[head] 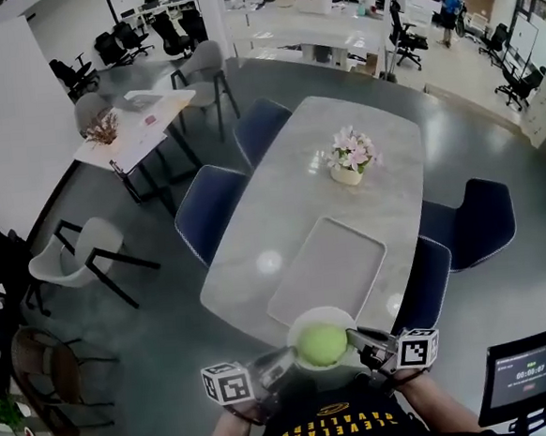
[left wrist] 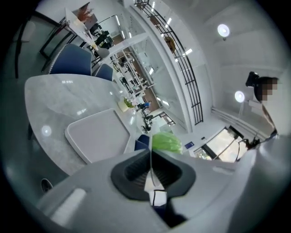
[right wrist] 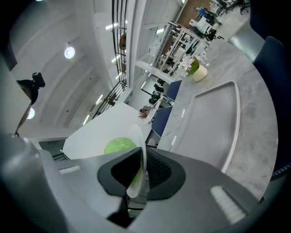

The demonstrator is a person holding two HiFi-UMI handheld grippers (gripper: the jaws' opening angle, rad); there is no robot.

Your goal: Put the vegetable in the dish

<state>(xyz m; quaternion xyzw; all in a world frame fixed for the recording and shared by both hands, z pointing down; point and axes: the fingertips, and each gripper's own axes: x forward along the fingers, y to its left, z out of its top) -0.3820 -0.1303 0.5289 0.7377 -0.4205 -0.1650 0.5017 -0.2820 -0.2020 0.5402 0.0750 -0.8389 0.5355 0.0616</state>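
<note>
Green and round, the vegetable (head: 321,344) sits in a white dish (head: 320,312) at the bottom of the head view, close to the person's body and just past the near end of the grey stone table (head: 291,202). The left gripper (head: 282,360) meets the dish from one side and the right gripper (head: 363,342) from the other, so the dish hangs between them. Further up the table lies a pale tray (head: 326,269) with nothing on it, and beyond it stands a pot of pink flowers (head: 351,154).

In the left gripper view, the jaws are pressed together on the thin white rim of the dish (left wrist: 150,157), seen edge-on. The vegetable (left wrist: 167,142) shows just beyond them, with the tray (left wrist: 97,135) off to the left on the table.

In the right gripper view, the jaws are likewise clamped on the dish's rim (right wrist: 136,136), which curves up between them. The vegetable (right wrist: 119,146) shows just behind that rim. The tray (right wrist: 209,123) spreads out to the right, with the flowers (right wrist: 193,66) beyond it.

By the look of it, the main step is done, since the vegetable is in the dish. What seems left is to set the dish down, probably on the table or the tray, and let go with both grippers.
</note>
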